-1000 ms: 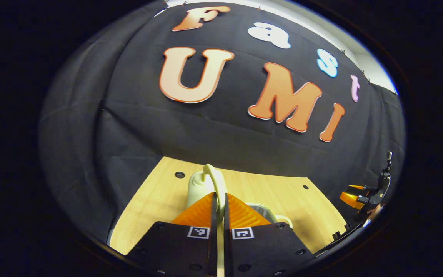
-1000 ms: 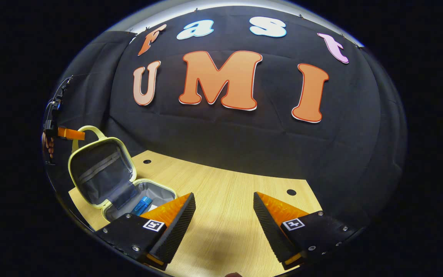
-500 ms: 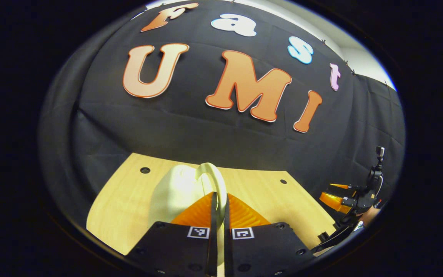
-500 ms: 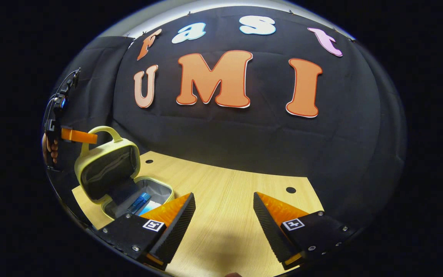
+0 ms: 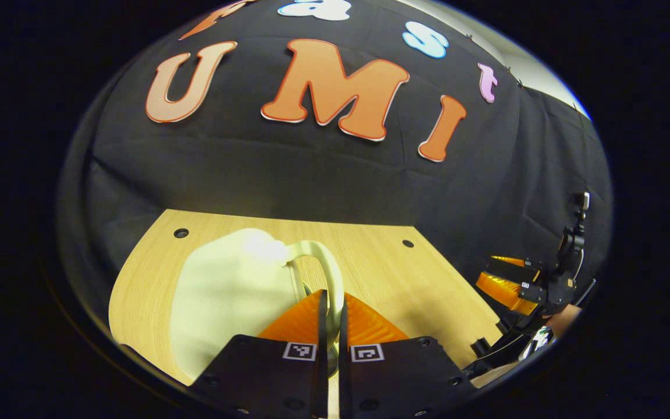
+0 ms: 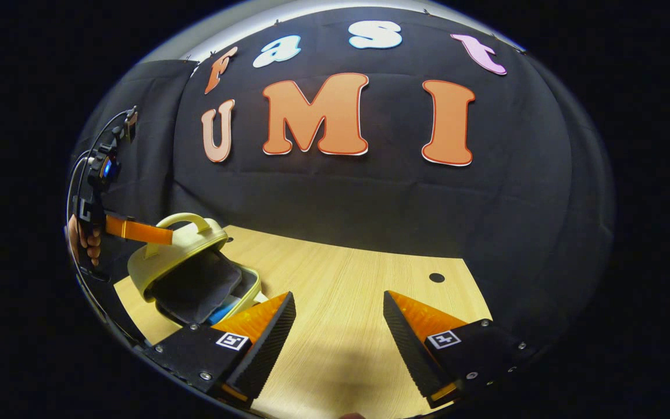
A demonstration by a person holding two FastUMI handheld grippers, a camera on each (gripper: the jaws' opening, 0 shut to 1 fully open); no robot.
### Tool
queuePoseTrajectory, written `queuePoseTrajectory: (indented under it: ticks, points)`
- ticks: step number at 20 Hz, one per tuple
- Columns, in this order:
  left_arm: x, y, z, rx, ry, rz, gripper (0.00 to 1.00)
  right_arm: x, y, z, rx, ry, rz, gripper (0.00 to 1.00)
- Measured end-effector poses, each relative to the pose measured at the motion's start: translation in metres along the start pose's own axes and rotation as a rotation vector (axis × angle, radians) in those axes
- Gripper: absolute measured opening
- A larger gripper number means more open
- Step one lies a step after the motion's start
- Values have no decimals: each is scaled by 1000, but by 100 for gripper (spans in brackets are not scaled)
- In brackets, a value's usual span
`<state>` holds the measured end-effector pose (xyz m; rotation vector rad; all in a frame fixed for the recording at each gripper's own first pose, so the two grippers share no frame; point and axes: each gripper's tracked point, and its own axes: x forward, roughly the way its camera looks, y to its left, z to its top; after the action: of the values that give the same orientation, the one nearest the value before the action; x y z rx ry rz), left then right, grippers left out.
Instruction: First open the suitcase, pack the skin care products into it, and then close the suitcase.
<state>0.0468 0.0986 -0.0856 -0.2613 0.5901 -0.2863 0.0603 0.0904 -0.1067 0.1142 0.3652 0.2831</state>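
On the pale wooden bench (image 6: 341,302) my left tool (image 5: 330,314) is clamped narrow on the arched handle (image 5: 326,267) of the small pale-yellow suitcase (image 5: 224,297), both fingers pressing it. From the right gripper view I see its lid (image 6: 181,250) tilted low over the base, partly open, a blue skin care product (image 6: 218,316) peeking inside. My right tool (image 6: 338,326) hovers over the bench beside it, spread wide, holding nothing.

From the left gripper view we look close along the suitcase (image 5: 227,302) lid toward the booth wall. From the right gripper view we face that wall from farther right of the suitcase (image 6: 186,265); both share the wooden table (image 5: 381,262).
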Motion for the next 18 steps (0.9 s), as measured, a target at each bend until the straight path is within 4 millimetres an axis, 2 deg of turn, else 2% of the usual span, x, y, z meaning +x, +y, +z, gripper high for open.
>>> queuePoseTrajectory:
  ticks: [3, 9, 11, 13, 14, 15, 16, 17, 18]
  points:
    - [15, -18, -16, 37, 58, -6, 7, -1, 3, -1, 9, 5, 10, 96]
    - [37, -33, -45, 107, 121, 26, 7, -5, -3, 1, 17, -14, 1, 96]
    - [44, -42, -67, 82, 181, 17, 19, -7, -6, 2, 20, -17, -6, 96]
    - [51, -50, -83, 81, 201, 23, 22, -9, -8, 3, 26, -21, -11, 96]
    - [51, -57, -86, 77, 207, 9, 22, -11, -9, 4, 27, -21, -13, 96]
    - [53, -69, -88, 78, 203, -17, 31, -12, -11, 4, 28, -22, -18, 96]
    - [49, -79, -83, 93, 190, -29, 32, -14, -12, 6, 29, -27, -17, 96]
    - [49, -88, -81, 113, 177, -47, 29, -18, -14, 7, 30, -32, -19, 96]
    - [47, -94, -73, 128, 159, -53, 36, -19, -14, 8, 31, -37, -19, 96]
